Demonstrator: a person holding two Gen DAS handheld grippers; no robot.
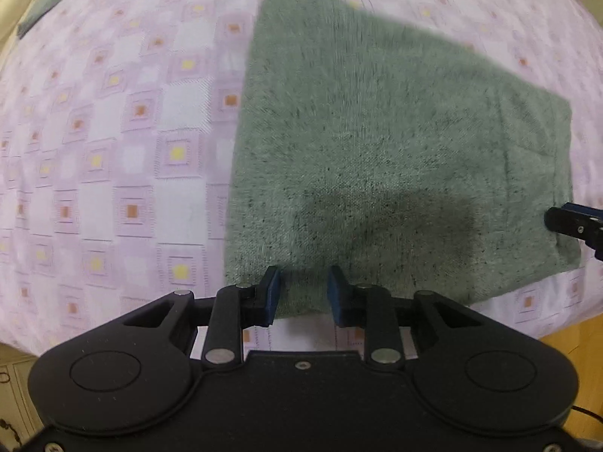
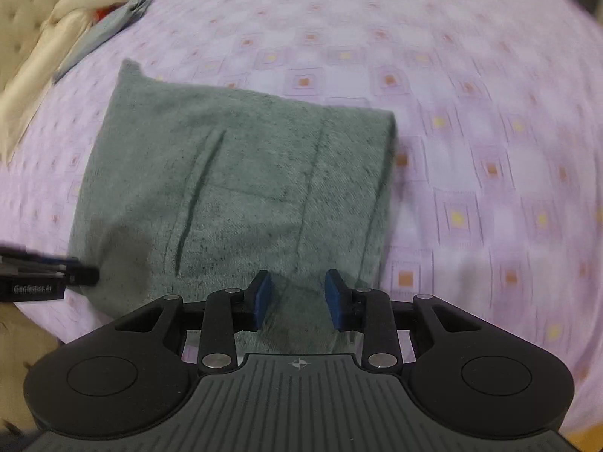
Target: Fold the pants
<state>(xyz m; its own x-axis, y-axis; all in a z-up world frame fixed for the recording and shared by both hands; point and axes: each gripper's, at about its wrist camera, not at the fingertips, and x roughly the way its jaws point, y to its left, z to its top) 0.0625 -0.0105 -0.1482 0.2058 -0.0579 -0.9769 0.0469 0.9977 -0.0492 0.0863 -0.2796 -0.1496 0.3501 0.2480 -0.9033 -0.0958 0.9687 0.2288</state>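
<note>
The grey-green pants lie folded into a flat, roughly rectangular stack on the pink patterned bed; they also show in the right wrist view, with a pocket slit and seams on top. My left gripper is open and empty, its blue pads over the stack's near edge. My right gripper is open and empty over the near right part of the stack. The right gripper's tip shows at the right edge of the left wrist view. The left gripper's tip shows at the left edge of the right wrist view.
The bed sheet spreads wide to the right of the pants. A cream quilt and a blue-grey cloth lie at the far left. The bed's near edge and wooden floor show at lower right.
</note>
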